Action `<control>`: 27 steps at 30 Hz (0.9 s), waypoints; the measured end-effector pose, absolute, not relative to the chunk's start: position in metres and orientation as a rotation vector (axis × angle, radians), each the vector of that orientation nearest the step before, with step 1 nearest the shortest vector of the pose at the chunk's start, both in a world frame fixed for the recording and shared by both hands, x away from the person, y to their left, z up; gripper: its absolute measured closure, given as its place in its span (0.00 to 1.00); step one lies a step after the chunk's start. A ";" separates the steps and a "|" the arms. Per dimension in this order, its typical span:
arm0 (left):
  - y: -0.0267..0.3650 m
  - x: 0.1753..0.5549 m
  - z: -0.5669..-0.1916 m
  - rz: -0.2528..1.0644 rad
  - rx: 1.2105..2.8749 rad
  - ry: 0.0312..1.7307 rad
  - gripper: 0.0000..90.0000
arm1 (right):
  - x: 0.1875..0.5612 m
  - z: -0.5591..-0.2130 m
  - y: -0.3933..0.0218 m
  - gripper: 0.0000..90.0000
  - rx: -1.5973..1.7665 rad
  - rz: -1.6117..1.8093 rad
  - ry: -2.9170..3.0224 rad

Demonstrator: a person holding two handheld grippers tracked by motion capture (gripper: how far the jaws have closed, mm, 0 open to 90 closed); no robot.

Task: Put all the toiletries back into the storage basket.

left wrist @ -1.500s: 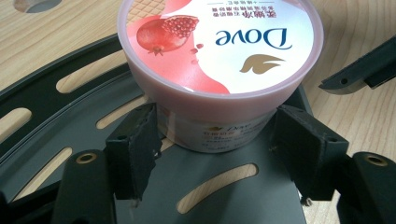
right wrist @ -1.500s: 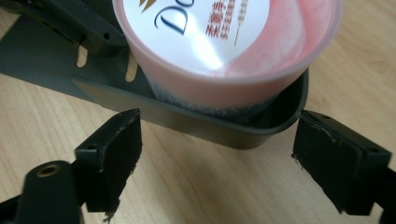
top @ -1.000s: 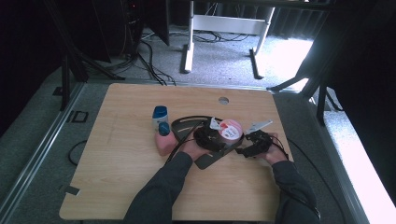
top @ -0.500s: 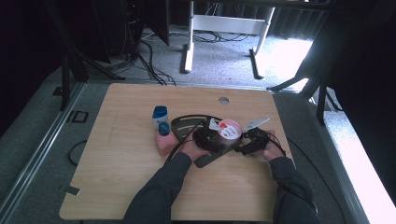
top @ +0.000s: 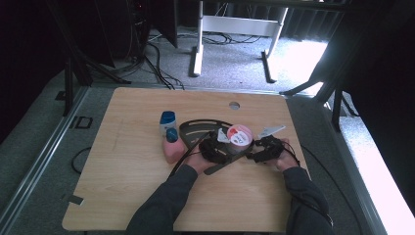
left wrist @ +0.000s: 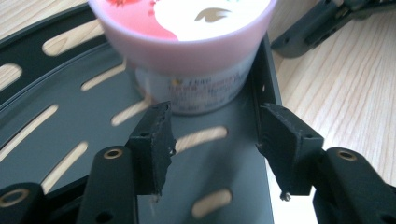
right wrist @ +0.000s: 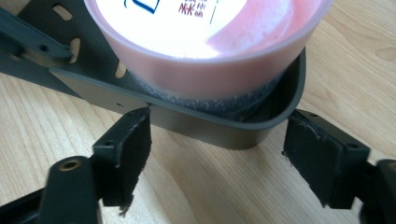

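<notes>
A tub with a pink and white lid (top: 240, 134) (left wrist: 187, 28) (right wrist: 210, 42) stands in the corner of a dark grey slotted tray (top: 195, 128) (left wrist: 70, 140) (right wrist: 219, 126). My left gripper (top: 225, 145) (left wrist: 215, 126) hovers low over the tray floor, just short of the tub. Its jaws have just been closing and stand apart, with the tray floor and rim between them, pressing on nothing. My right gripper (top: 252, 154) (right wrist: 217, 135) faces the tray's rounded corner from outside. Its jaws have also just been closing and are still wide, with bare table between them.
Left of the tray stand a white bottle with a blue cap (top: 167, 121) and a pink bottle with a blue cap (top: 172, 147). A white scrap (top: 270, 131) lies right of the tub. The wooden table (top: 122, 186) has a round hole (top: 234, 105) at the back.
</notes>
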State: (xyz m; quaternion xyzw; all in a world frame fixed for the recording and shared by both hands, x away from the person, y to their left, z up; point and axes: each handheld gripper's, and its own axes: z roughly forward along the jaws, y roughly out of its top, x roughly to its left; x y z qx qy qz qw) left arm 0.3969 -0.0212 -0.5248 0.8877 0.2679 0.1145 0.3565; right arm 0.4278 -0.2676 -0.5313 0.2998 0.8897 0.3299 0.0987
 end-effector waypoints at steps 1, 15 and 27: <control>-0.019 0.394 -0.525 0.307 2.294 0.701 0.52 | 0.425 -0.532 -0.268 0.28 0.894 0.977 2.628; 0.016 0.359 -0.531 0.266 2.230 0.761 0.61 | 0.394 -0.540 -0.270 0.51 0.943 1.001 2.542; 0.031 0.341 -0.529 0.265 2.221 0.762 0.56 | 0.366 -0.548 -0.264 0.52 0.960 0.996 2.463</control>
